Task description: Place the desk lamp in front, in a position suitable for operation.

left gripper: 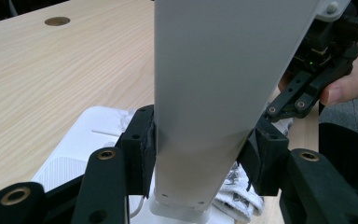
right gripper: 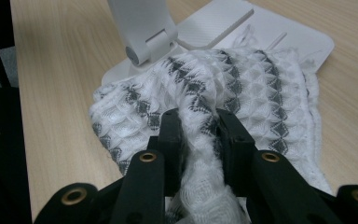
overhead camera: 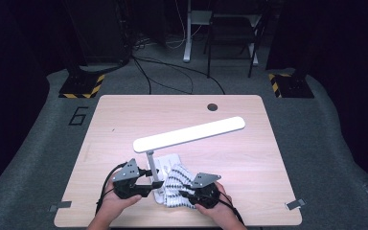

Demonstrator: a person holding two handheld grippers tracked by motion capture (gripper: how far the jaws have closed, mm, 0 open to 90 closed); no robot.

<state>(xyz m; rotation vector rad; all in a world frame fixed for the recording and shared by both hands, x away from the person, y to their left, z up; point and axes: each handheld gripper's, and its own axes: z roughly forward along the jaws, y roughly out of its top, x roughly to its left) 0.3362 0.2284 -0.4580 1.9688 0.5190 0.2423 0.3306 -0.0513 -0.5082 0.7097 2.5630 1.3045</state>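
At the lamp base (right gripper: 303, 37), with the stem (left gripper: 214, 116) clamped by the left gripper (overhead camera: 146, 183) and the cloth (right gripper: 242, 88) pinched by the right gripper (right gripper: 200, 135), the lamp could be tipped if the cloth is dragged hard.

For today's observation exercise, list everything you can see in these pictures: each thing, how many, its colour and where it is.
Desk lamp: one, white, near middle of the table, base under the cloth.
Cloth: one, white with grey pattern, on the lamp base.
Table: one, light wood, round hole at far edge.
Floor stands: two, black with yellow-black stripes, beyond the table.
Left tool: black, jaws clamped on the lamp's upright.
Right tool: black, jaws pinching a fold of the cloth.
Hands: two, at near edge.
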